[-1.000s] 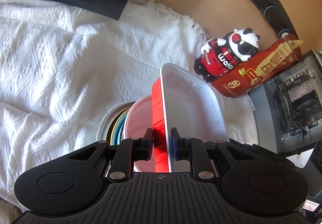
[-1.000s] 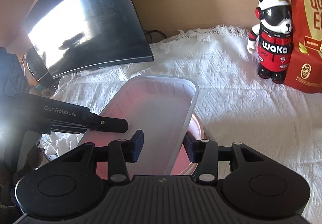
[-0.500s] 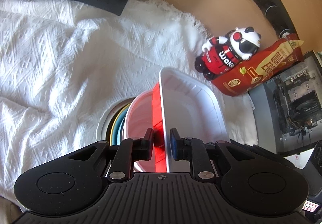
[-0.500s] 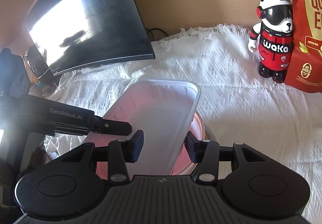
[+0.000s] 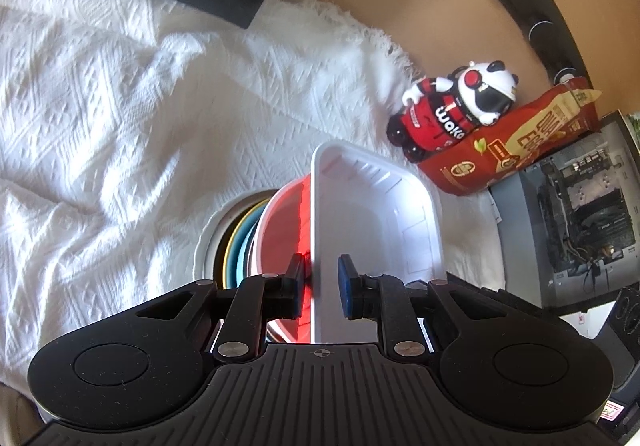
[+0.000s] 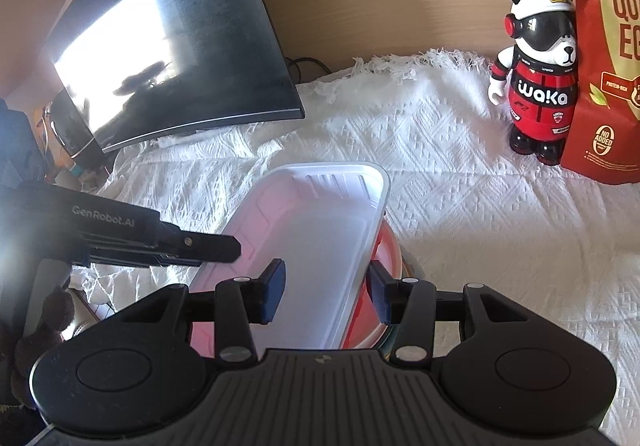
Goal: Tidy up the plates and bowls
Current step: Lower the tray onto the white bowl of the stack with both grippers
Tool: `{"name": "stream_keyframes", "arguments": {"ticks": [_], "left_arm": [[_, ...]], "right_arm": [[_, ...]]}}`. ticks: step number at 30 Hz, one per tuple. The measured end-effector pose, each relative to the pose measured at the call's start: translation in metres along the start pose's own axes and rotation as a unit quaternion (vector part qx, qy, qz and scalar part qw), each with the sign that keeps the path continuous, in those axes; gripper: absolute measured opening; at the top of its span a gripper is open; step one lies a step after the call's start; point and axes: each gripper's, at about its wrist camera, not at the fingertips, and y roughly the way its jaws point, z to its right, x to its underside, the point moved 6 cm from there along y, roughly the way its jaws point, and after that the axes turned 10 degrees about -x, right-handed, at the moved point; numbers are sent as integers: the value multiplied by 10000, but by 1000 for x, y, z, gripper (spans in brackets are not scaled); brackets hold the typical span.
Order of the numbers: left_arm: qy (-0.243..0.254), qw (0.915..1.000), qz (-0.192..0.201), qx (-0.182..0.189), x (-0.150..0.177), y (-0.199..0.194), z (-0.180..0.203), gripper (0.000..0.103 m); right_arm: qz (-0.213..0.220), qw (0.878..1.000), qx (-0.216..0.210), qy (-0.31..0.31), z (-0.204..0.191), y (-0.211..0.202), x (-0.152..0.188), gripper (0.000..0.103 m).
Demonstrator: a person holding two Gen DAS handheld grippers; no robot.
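Observation:
A white rectangular tray (image 5: 376, 213) with red outer walls rests tilted on a red bowl (image 5: 284, 213), which sits on a stack of round plates (image 5: 236, 234). My left gripper (image 5: 320, 286) straddles the tray's near rim with its jaws parted; one pad (image 5: 298, 282) is close to the rim and a gap shows at the other. In the right wrist view the tray (image 6: 312, 230) lies between the fingers of my right gripper (image 6: 326, 294), which is open and not touching it. The left gripper's finger (image 6: 200, 246) reaches the tray's left edge there.
A white woven cloth (image 5: 120, 93) covers the table. A dark curved monitor (image 6: 172, 57) stands at the back left. A panda figure (image 6: 540, 77) and a red snack bag (image 6: 608, 53) stand at the back right. An open computer case (image 5: 580, 213) is at the far right.
The left gripper's jaws have parted from the tray rim they were clamped on. The tray has settled lower onto the red bowl. The right gripper stays open.

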Motion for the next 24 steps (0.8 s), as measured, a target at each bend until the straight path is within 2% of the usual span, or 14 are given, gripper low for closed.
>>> {"name": "stream_keyframes", "arguments": {"ticks": [11, 18, 24], "left_arm": [[50, 9999, 94, -9, -6, 9, 3, 19], [18, 10000, 73, 66, -5, 10, 3, 19], [-4, 9999, 139, 98, -4, 4, 4, 19]], "right_arm": [[93, 9999, -21, -73, -7, -7, -2, 47], [-62, 10000, 7, 73, 3, -2, 5, 48], [-19, 10000, 27, 23, 3, -5, 3, 48]]}}
